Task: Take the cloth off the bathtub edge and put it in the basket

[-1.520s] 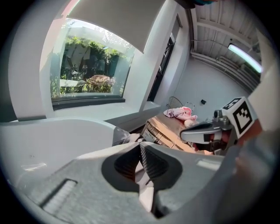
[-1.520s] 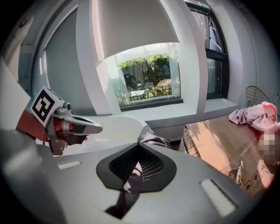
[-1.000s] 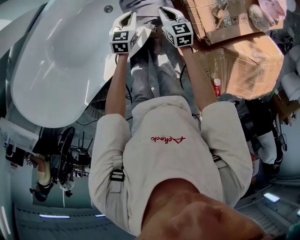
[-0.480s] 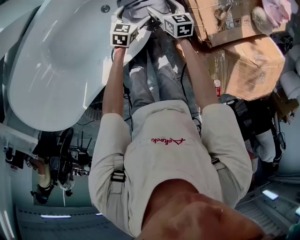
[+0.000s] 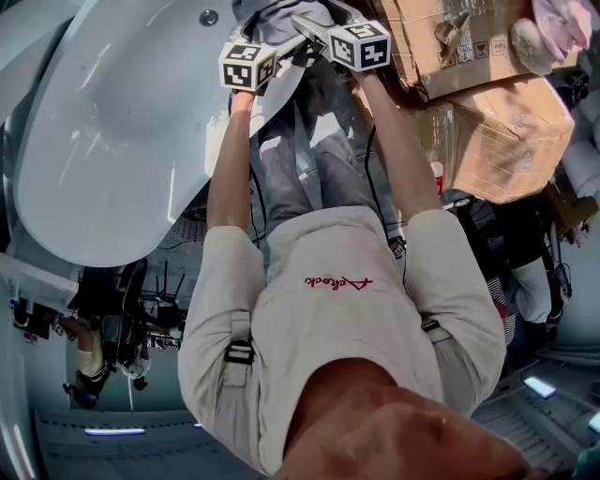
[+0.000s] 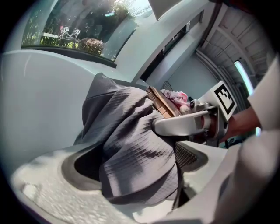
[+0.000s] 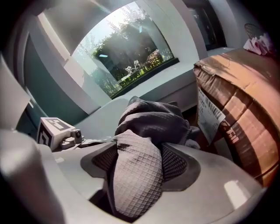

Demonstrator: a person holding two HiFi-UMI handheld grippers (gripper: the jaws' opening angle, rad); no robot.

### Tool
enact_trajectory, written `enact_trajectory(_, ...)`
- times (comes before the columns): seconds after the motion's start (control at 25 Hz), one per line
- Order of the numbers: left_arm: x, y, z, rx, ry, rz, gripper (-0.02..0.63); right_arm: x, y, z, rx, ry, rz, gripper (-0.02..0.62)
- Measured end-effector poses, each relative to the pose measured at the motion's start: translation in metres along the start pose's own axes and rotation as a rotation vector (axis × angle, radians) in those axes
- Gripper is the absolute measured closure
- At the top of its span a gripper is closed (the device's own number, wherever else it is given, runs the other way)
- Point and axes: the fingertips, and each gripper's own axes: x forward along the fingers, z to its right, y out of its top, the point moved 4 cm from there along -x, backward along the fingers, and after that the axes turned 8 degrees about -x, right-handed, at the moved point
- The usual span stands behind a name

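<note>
White bathtub (image 5: 112, 141) curves across the upper left of the head view, and stacked cardboard boxes (image 5: 478, 122) crowd the upper right. Between them, at the top edge of the frame, the grey waffle-weave cloth (image 5: 272, 17) lies bunched on the bathtub edge. A person in a beige shirt (image 5: 356, 319) reaches both arms up the frame toward it.

The left tool (image 6: 131, 164) has its jaws spread wide, and they have just been opening. A hanging fold of the cloth sits in the gap, nearer the pad on the right of that frame, while the dark pad on the left shows bare beside it. The other tool's marker cube (image 6: 223, 98) shows at the right of this view, just past the cloth.

The right tool (image 7: 138, 166) also stands with its jaws wide apart; they have just opened and then eased slightly together. A rounded wad of the cloth fills the space between the mesh pads, right up against both, with no visible squeeze. The rest of the cloth is heaped just beyond — a window (image 7: 127, 52) behind it at upper centre, a labelled box at the right.
</note>
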Motion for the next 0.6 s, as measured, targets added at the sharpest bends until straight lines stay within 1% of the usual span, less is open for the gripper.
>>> enact_trajectory(0.08,0.002,-0.001,0.003,-0.023,-0.038,-0.003,0.086,0.001,0.0,-0.005,0.003,0.042,0.001,0.317)
enact_trajectory(0.16,0.004,0.0,0.009,-0.045,-0.091,-0.012,0.13,0.001,0.001,-0.009,-0.007,0.064,0.0,0.36)
enact_trajectory(0.2,0.005,0.001,0.012,-0.049,-0.115,-0.018,0.161,0.001,0.001,-0.01,-0.011,0.07,0.0,0.376)
enact_trajectory(0.28,0.007,0.001,0.016,-0.044,-0.143,-0.024,0.195,0.001,0.001,-0.01,-0.015,0.076,0.0,0.394)
enact_trajectory(0.44,0.002,0.002,0.023,-0.019,-0.142,0.001,0.265,-0.003,0.003,-0.009,0.008,0.079,-0.002,0.437)
enact_trajectory(0.52,-0.004,0.005,0.027,-0.009,-0.142,0.026,0.334,-0.007,0.006,-0.01,0.017,0.073,0.004,0.466)
enact_trajectory(0.6,-0.009,0.009,0.03,0.0,-0.139,0.045,0.39,-0.01,0.009,-0.013,-0.003,0.069,0.005,0.499)
